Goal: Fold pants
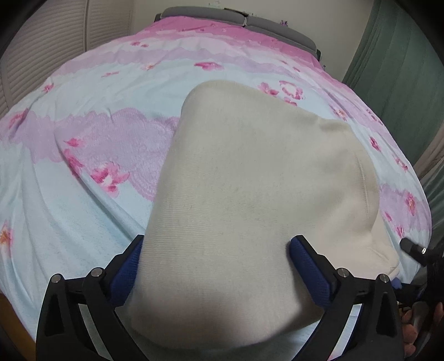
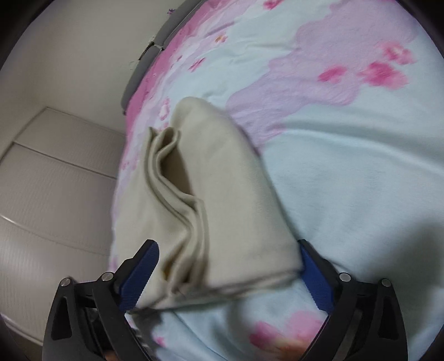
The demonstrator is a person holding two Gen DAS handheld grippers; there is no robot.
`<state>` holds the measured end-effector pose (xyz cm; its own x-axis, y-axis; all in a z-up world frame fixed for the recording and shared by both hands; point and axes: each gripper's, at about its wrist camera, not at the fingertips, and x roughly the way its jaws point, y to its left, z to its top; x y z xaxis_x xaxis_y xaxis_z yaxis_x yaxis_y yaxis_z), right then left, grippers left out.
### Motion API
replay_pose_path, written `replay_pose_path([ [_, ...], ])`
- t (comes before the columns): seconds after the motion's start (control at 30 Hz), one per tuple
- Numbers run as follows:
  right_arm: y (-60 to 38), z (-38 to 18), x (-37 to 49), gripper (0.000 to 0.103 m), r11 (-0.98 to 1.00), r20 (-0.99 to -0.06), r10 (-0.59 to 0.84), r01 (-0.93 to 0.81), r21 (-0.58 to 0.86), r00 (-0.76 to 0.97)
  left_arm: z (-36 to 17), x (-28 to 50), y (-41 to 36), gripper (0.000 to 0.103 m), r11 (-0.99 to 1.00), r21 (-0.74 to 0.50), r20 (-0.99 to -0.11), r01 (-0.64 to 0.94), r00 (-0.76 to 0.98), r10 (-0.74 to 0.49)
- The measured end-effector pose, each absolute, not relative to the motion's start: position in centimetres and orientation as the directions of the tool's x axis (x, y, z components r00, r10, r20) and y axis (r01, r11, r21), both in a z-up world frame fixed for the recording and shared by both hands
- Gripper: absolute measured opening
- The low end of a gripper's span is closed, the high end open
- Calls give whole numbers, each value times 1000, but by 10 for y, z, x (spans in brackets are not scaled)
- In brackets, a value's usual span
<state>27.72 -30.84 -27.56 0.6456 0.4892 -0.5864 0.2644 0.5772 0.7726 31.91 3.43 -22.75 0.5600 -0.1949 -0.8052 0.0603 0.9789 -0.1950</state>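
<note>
- Cream knit pants (image 1: 249, 188), folded into a thick stacked bundle, lie on a bed covered by a pale blue sheet with pink and lilac flower print (image 1: 83, 211).
- Left gripper (image 1: 215, 266): black frame, blue ribbed pads (image 1: 308, 269) spread wide apart at 8 and 4 o'clock of the left wrist view, the near end of the bundle lying between them; whether either pad presses the cloth cannot be told.
- Right gripper (image 2: 229, 273): pads likewise apart, straddling a corner of the pants (image 2: 222, 222); layered fold edges run toward 11 o'clock.
- Grey padded headboard (image 1: 238, 19) at 12 o'clock in the left view.
- Green curtain (image 1: 396, 61) at 2 o'clock.
- Slatted cream closet door (image 1: 47, 47) at 10 o'clock.
- Right view is motion-blurred.
</note>
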Motion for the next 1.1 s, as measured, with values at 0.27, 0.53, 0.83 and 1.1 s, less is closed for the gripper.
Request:
replay_pose_path([
  [0.27,-299,-290,320,103,553,-565,591,220,803,576,-239,343,38,103,959,-276,-812,59,520,-265],
  [0.53,-297,-274,317,52,631,-607,537,198,750,586,-235,346,41,79,959,-281,-809,44,526,-262],
  [0.83,-292,-255,308,22,637,-585,524,171,751,619,-215,335,45,37,961,-270,-779,62,573,-256],
  [1.1,-285,-210,299,21,672,-540,518,74,737,664,-182,328,37,33,966,-234,-751,110,611,-251],
])
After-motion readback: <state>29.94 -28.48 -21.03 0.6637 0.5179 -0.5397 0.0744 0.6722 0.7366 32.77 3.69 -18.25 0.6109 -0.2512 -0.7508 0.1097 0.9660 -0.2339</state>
